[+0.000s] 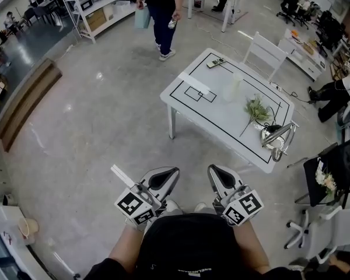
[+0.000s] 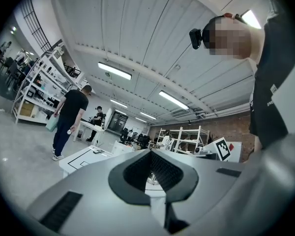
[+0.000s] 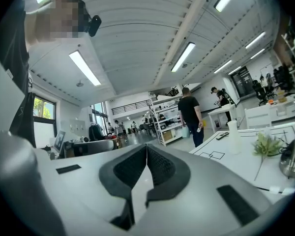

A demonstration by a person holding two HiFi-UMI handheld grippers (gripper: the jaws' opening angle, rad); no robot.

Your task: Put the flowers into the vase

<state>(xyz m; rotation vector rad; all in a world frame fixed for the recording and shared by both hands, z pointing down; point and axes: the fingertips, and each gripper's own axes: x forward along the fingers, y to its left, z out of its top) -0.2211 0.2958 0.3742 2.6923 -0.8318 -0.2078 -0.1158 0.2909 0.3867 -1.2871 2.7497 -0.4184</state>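
We find the flowers (image 1: 256, 108) lying on the surface (image 1: 221, 112) at centre right, with the vase (image 1: 234, 88) standing just upper-left of them.

Long ceiling strip lamps (image 2: 114, 71) give bright, even light, and a window (image 3: 43, 113) adds daylight. The polished floor (image 1: 99, 74) shows pale glare spots, and the tabletop (image 1: 221, 112) throws only a faint shadow. All views bulge at the edges, with black corners in both gripper views. The left hand-held gripper (image 2: 150, 155) and right hand-held gripper (image 3: 146, 147) look slightly soft up close.
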